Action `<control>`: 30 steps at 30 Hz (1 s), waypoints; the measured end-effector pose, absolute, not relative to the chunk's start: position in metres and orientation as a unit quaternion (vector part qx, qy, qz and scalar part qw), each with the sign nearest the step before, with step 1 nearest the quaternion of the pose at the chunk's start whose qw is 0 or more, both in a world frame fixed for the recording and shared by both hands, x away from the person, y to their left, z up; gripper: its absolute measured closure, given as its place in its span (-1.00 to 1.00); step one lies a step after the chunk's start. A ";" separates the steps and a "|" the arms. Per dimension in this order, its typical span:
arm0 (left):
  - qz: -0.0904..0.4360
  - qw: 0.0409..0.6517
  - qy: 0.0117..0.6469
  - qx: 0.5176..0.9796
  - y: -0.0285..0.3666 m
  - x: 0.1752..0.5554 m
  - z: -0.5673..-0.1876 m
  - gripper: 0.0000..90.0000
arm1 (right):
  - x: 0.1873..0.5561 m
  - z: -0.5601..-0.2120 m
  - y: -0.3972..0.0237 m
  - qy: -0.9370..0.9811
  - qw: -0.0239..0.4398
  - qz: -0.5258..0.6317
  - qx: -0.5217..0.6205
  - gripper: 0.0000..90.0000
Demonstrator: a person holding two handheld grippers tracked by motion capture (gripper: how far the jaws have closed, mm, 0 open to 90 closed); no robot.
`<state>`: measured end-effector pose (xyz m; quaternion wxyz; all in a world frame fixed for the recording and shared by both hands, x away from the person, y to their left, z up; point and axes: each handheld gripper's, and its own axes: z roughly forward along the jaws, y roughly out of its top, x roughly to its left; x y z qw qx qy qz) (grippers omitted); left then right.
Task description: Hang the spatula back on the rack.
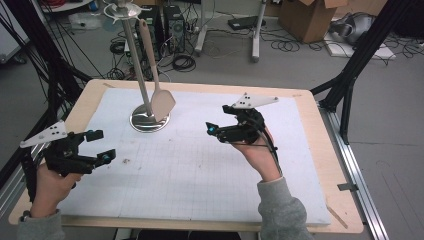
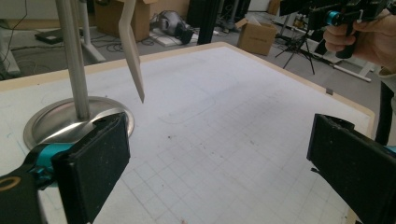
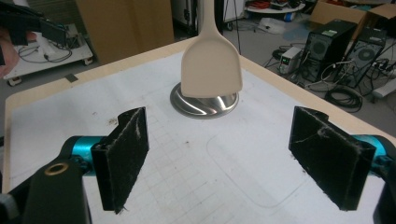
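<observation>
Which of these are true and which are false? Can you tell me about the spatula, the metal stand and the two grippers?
1. The beige spatula hangs from the metal stand. True.
2. The right gripper is squeezing the spatula. False: its jaws are open with nothing between them, and the spatula hangs farther off.
3. The left gripper has its jaws open. True.
4. The stand has a square wooden base. False: its round base is shiny metal.
5. The spatula lies flat on the white mat. False: it hangs blade down, just above the base.
</observation>
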<state>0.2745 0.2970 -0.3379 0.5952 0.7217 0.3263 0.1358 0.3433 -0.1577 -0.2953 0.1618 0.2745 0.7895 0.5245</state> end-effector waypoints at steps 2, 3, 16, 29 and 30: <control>0.136 0.597 0.324 0.722 0.296 0.276 -0.337 -0.86 | 0.340 -0.298 -0.162 0.785 0.160 0.530 0.278 -0.57; 0.135 0.598 0.324 0.721 0.295 0.277 -0.337 -0.86 | 0.339 -0.300 -0.165 0.784 0.161 0.532 0.277 -0.57; 0.131 0.593 0.323 0.726 0.288 0.285 -0.339 -0.86 | 0.313 -0.318 -0.193 0.765 0.157 0.559 0.280 -0.57; 0.134 0.594 0.322 0.725 0.289 0.284 -0.338 -0.86 | 0.296 -0.330 -0.217 0.765 0.154 0.559 0.279 -0.57; 0.134 0.594 0.323 0.725 0.289 0.284 -0.338 -0.86 | 0.296 -0.331 -0.219 0.767 0.157 0.555 0.282 -0.57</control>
